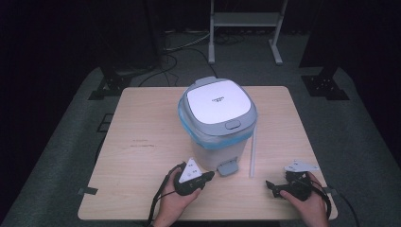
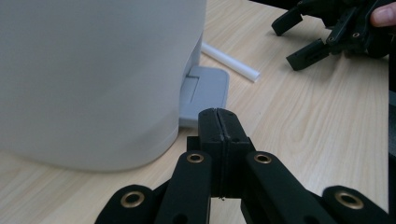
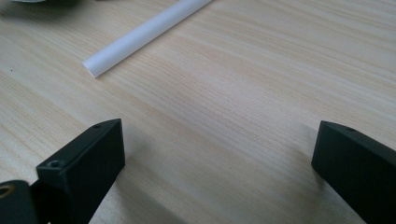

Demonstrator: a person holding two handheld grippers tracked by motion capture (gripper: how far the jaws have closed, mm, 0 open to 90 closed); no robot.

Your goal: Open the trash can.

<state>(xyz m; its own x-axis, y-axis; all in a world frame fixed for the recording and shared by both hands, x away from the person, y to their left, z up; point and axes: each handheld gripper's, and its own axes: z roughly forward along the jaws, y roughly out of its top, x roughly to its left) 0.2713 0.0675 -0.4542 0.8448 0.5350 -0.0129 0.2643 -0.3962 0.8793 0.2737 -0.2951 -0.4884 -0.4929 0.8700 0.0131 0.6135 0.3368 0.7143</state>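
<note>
Two right fingers (image 3: 81, 161) spread wide, white tube (image 3: 144, 35) beyond them.

A wooden table (image 1: 142, 156) stands on grey carpet (image 1: 61, 142) in a dark room. Near its middle sits a pedal bin (image 1: 217, 118) with a white lid framed in grey, shut, and a blue liner (image 1: 189, 126) showing under the rim. Its grey pedal (image 1: 228, 167) sticks out at the near side, resting on or just above the tabletop. A white tube (image 1: 252, 153) lies flat on the table just right of the bin, running front to back, apart from the pedal. Small dark marks dot the wood left of the bin. Beyond the table, a white metal stand (image 1: 243, 21) and black stand feet (image 1: 109, 84) sit on the floor, with cables (image 1: 175, 61) trailing between them.
</note>
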